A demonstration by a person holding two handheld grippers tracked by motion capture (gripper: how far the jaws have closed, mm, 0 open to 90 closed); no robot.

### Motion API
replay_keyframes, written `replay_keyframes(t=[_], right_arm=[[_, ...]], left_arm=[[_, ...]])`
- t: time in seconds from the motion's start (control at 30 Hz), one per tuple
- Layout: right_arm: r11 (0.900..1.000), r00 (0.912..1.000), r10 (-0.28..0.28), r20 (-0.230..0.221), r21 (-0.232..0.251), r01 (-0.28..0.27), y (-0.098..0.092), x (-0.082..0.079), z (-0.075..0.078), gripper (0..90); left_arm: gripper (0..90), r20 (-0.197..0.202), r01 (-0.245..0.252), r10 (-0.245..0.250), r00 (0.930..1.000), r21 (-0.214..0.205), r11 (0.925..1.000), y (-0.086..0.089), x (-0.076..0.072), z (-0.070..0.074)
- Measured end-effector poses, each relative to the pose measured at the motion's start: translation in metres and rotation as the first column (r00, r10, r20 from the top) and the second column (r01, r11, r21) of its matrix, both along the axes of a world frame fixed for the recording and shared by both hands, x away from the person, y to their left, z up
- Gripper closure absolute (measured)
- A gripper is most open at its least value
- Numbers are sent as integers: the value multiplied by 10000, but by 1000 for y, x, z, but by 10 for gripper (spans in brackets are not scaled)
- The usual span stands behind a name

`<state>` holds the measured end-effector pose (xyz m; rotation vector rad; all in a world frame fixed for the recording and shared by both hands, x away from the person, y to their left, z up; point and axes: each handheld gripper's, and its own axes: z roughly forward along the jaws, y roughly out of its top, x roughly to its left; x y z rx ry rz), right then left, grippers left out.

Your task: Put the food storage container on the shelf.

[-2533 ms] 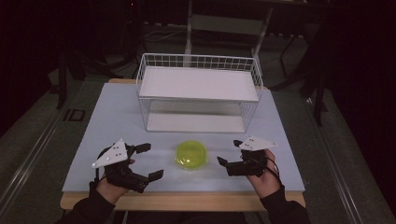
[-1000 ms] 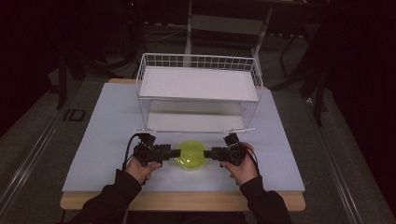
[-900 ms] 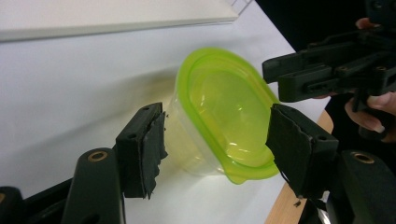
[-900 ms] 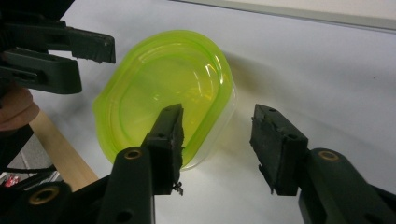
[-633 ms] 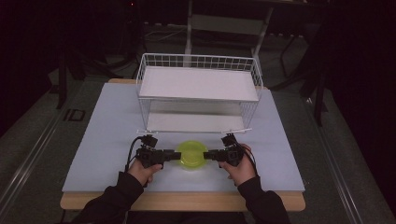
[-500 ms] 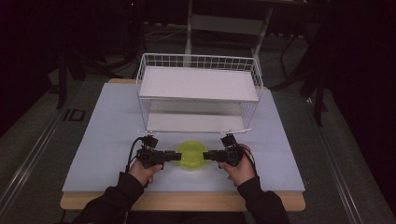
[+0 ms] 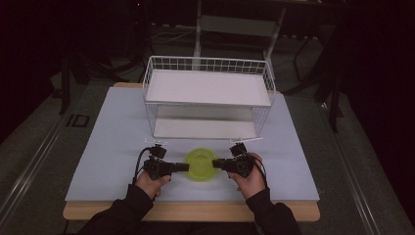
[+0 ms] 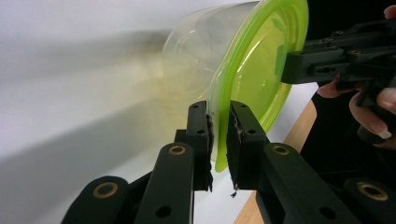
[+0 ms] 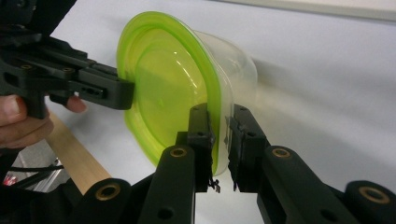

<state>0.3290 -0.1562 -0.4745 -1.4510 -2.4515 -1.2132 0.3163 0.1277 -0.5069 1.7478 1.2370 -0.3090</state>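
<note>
The clear container with a green lid [image 7: 201, 165] sits on the table [image 7: 107, 147], just before the white wire rack [image 7: 208, 98]. Left tongs [image 7: 182, 167] and right tongs [image 7: 219, 164], having just been closing, pinch the lid's rim from opposite sides.

- high view: table [image 7: 112, 147] lit bright, surroundings near black (soft, grainy).
- left gripper view: container [image 8: 224, 60] casts a long blurred shadow; far rim soft.
- right gripper view: glare streaks on green lid [image 9: 163, 79]; near jaws soft-focused.
</note>
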Motion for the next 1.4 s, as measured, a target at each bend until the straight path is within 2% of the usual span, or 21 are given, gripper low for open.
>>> replay_keyframes(t=[0.2,0.33,0.53,0.57,0.6,0.73,1.07,1.27,1.4], right_arm=[[9996,9979,53,643,262,-70,-1,-4,18,802],[9996,9944,66,1052,279,-95,0,-7,31,803],[9985,9880,37,1541,529,-120,2,-11,51,804],[9985,9880,37,1541,529,-120,2,-11,51,804],[9984,9862,44,1656,552,-137,2,-11,54,804],[9986,9790,22,2040,515,-129,5,-13,70,804],[9966,9652,-140,2610,826,-79,6,-15,101,804],[9945,9591,-318,2814,1051,21,5,-11,120,804],[9936,9547,-414,2946,1131,82,5,-7,131,804]], left_arm=[[818,568,-155,166,9982,-189,9997,3,-5,21],[819,646,-191,211,9977,-311,9993,5,-5,32],[820,1094,-150,205,9938,-504,9986,10,-6,52],[820,1094,-150,205,9938,-504,9986,10,-6,52],[820,1253,-145,205,9919,-482,9987,11,-6,58],[820,1409,-104,179,9899,-534,9985,13,-5,71],[821,2027,-50,204,9790,-763,9971,17,-2,103],[821,2406,-79,266,9703,-784,9969,17,5,125],[822,2519,-101,308,9673,-831,9965,17,9,136]])
